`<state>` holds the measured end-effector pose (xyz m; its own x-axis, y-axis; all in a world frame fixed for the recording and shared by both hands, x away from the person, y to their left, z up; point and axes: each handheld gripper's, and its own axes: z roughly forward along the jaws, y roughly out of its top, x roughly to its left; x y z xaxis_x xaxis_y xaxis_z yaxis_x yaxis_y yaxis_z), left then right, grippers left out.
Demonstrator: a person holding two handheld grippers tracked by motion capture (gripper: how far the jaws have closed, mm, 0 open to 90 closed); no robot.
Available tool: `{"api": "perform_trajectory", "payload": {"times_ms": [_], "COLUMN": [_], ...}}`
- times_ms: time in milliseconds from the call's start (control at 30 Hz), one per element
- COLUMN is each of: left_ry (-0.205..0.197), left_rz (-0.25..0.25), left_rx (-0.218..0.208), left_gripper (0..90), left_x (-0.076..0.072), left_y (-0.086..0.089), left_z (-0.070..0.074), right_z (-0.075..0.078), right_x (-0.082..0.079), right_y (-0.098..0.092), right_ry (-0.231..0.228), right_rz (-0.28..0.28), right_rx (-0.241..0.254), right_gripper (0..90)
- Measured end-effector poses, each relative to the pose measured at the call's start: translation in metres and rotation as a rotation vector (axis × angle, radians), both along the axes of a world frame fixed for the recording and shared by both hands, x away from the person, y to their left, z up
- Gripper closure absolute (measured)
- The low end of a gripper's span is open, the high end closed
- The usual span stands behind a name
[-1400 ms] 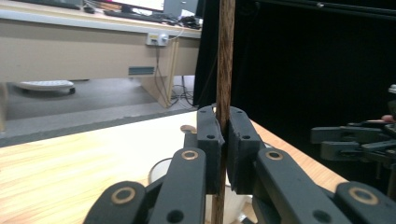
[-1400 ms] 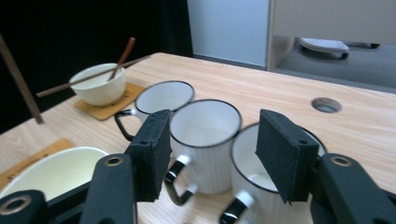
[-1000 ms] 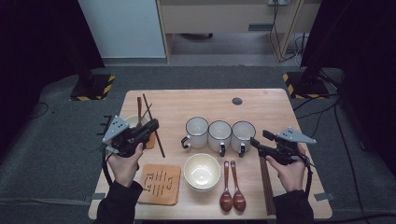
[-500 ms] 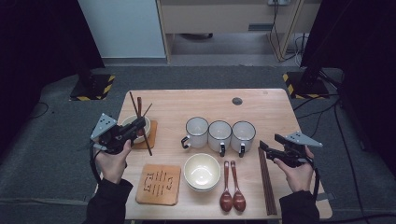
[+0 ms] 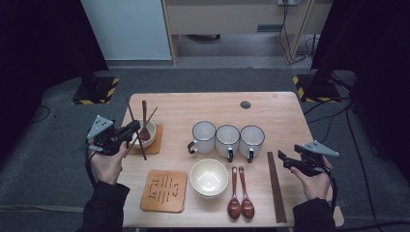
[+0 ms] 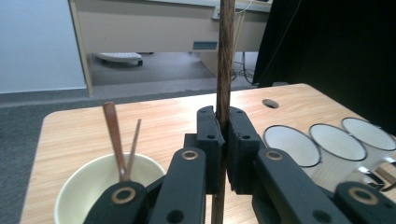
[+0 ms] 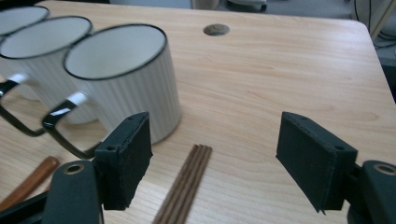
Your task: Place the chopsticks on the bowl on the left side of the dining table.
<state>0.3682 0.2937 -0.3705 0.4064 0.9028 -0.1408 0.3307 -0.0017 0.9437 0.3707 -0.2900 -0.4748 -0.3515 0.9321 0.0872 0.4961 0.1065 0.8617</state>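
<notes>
The wooden tabletop (image 5: 285, 108) carries three white mugs (image 5: 227, 140) in a row, a large bowl (image 5: 209, 177) in front of them with two spoons (image 5: 240, 203) to its right, and a patterned coaster (image 5: 164, 190) to its left. Toward the left edge a smaller cream bowl (image 5: 147, 133) sits on a mat, with a spoon and a single thin stick standing in it.

The left gripper (image 6: 223, 135) has its fingers clamped tight on one dark chopstick (image 6: 226, 56), held nearly upright just beside that cream bowl's rim. The right gripper (image 7: 212, 156) hangs with its fingers spread wide and nothing between them; they have just been opening further, right above the bundle of chopsticks (image 7: 184, 189) lying beside the nearest mug.

The step in hand looks like dropping the held chopstick into the cream bowl. To do it well, carry the lower tip over the rim first (the stick is long and could lever the light bowl over), lower until it rests inside, then release. The right fingers should straddle only one stick of the bundle, clear of the mug.
</notes>
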Motion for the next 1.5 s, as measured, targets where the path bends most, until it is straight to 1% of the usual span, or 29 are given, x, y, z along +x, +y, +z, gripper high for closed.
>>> {"api": "perform_trajectory", "payload": {"times_ms": [133, 200, 300, 467, 500, 567, 633, 667, 800, 867, 967, 1067, 1167, 1267, 1333, 1500], "left_ry": [0.019, 0.027, 0.038, 0.060, 0.071, 0.084, 0.093, 0.096, 0.110, 0.115, 0.125, 0.129, 0.142, 0.150, 0.155, 0.166], "left_rz": [0.022, 0.030, 0.042, 0.055, 0.058, 0.065, 0.071, 0.073, 0.088, 0.084, 0.083, 0.086, 0.089, 0.082, 0.082, 0.085], "left_rx": [0.011, 0.017, 0.036, 0.052, 0.053, 0.057, 0.059, 0.060, 0.070, 0.062, 0.075, 0.089, 0.089, 0.094, 0.097, 0.101], "left_gripper": [84.3, 84.3, 84.3, 84.3, 84.3, 84.3, 84.3, 84.3, 84.3, 84.3, 84.3, 84.3, 84.4, 84.4, 84.4, 84.4], "left_x": [0.006, 0.010, 0.014, 0.022, 0.025, 0.029, 0.032, 0.033, 0.040, 0.043, 0.048, 0.052, 0.057, 0.062, 0.064, 0.070], "left_y": [0.006, 0.009, 0.010, 0.012, 0.013, 0.014, 0.016, 0.017, 0.020, 0.020, 0.019, 0.018, 0.016, 0.015, 0.014, 0.013], "left_z": [-0.004, -0.005, -0.008, -0.015, -0.017, -0.020, -0.022, -0.023, -0.027, -0.028, -0.030, -0.032, -0.035, -0.039, -0.041, -0.045], "right_z": [-0.008, -0.012, -0.017, -0.024, -0.025, -0.027, -0.030, -0.031, -0.037, -0.038, -0.041, -0.046, -0.049, -0.050, -0.051, -0.054], "right_x": [0.002, 0.003, 0.004, 0.005, 0.005, 0.005, 0.006, 0.007, 0.007, 0.007, 0.008, 0.009, 0.010, 0.010, 0.010, 0.012], "right_y": [-0.006, -0.009, -0.011, -0.016, -0.016, -0.017, -0.018, -0.019, -0.020, -0.022, -0.023, -0.025, -0.027, -0.027, -0.027, -0.026], "right_ry": [0.023, 0.044, 0.061, 0.074, 0.069, 0.075, 0.088, 0.087, 0.107, 0.111, 0.124, 0.135, 0.141, 0.152, 0.152, 0.176], "right_rz": [-0.017, -0.027, -0.034, -0.050, -0.051, -0.054, -0.062, -0.062, -0.071, -0.073, -0.080, -0.068, -0.070, -0.075, -0.069, -0.071], "right_rx": [-0.018, -0.026, -0.037, -0.040, -0.044, -0.051, -0.069, -0.082, -0.083, -0.088, -0.089, -0.100, -0.101, -0.113, -0.121, -0.141], "right_gripper": [26.4, 26.4, 26.4, 26.6, 26.6, 26.5, 26.1, 26.1, 26.0, 26.1, 26.3, 26.3, 26.1, 25.8, 25.5, 25.0]}}
